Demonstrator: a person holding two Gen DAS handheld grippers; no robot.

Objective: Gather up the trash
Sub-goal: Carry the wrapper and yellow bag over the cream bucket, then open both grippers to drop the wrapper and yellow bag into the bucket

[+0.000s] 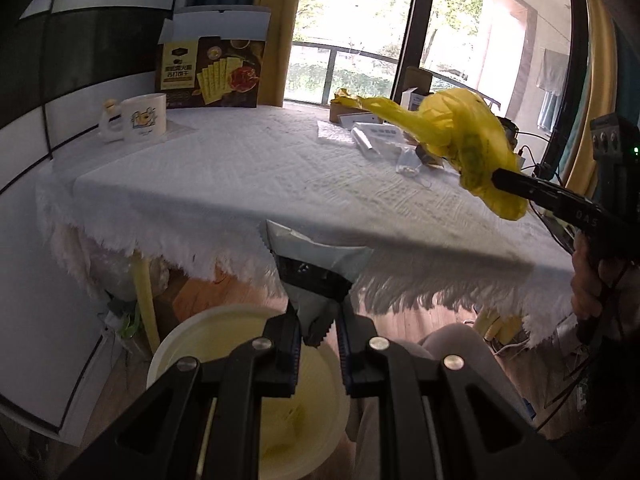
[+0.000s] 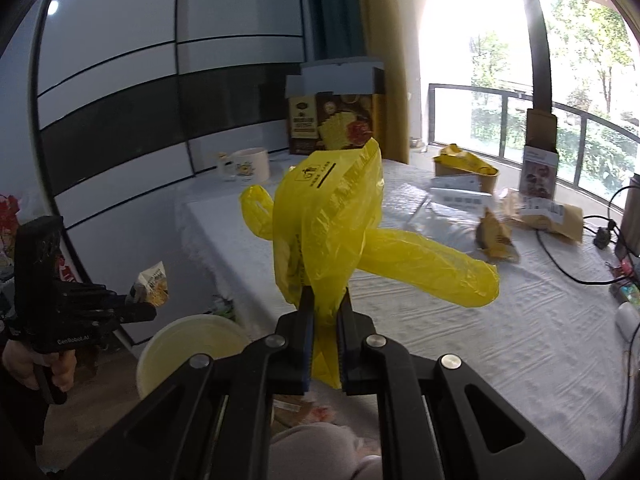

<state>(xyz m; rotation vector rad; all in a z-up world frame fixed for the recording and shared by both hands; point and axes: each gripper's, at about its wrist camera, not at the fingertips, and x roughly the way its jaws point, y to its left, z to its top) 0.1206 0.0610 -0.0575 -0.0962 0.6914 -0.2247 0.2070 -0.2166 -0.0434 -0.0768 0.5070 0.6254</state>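
Note:
My left gripper [image 1: 318,322] is shut on a silvery snack wrapper [image 1: 316,256] with a zigzag edge. It hangs above the cream round bin [image 1: 176,344] that stands on the floor beside the table. In the right wrist view the same wrapper [image 2: 152,282] shows its printed side, clamped in the left gripper [image 2: 138,304] over the bin [image 2: 188,348]. My right gripper [image 2: 325,312] is shut on a crumpled yellow plastic bag [image 2: 332,232], held up over the table's near edge. From the left wrist view the bag [image 1: 460,136] hangs off the right gripper [image 1: 500,180] at the right.
The table with a white fringed cloth [image 1: 248,168] carries a mug [image 1: 146,116], a cracker box [image 1: 212,70], and papers, packets and brown bags [image 2: 548,212] at the far side. Cables [image 2: 560,256] trail along the right. A person's knee [image 1: 456,344] is beside the bin.

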